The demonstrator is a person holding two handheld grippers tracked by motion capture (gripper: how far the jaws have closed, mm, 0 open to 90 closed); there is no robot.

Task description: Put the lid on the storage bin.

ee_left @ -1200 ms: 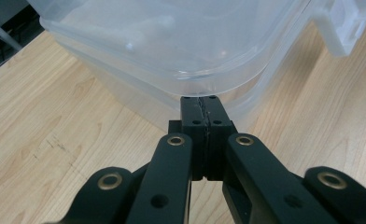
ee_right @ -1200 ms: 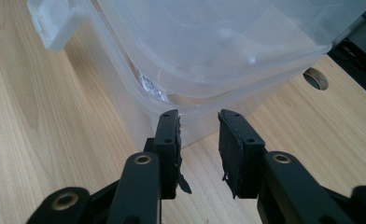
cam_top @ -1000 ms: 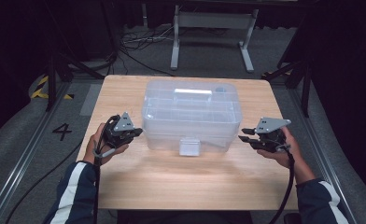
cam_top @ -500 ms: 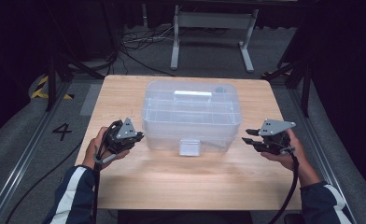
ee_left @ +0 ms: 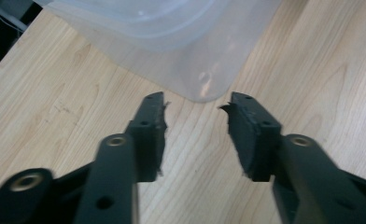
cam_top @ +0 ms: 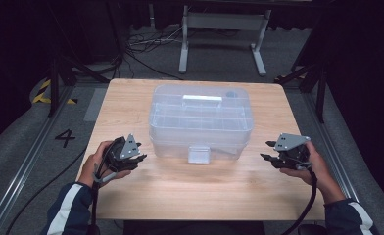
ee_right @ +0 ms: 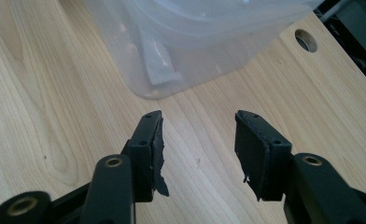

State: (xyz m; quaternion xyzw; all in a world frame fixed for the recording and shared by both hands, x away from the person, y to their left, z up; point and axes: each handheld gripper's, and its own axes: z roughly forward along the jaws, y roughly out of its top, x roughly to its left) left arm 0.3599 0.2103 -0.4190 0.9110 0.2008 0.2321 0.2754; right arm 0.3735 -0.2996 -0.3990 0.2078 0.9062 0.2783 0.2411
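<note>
A translucent, rectangular plastic storage box (cam_top: 201, 122) with a lid, a top handle and a front latch (cam_top: 199, 153) is set upright at the middle of the light wooden table (cam_top: 180, 196), slightly toward its far edge. The lid is seated and the latch appears to be down.

The left gripper (cam_top: 133, 157) is held just off the box's near left corner; its jaws have just been opening, and nothing is seen between them. In the left gripper view, the box corner (ee_left: 204, 88) lies just ahead of the parted fingertips (ee_left: 153, 109), without contact.

The right gripper (cam_top: 267, 151) is held near the box's right end, apart from it; its jaws have likewise just been opening on bare table.

The box is judged to be released. Whether opening or carrying is intended cannot be told; no grasp is established.
</note>
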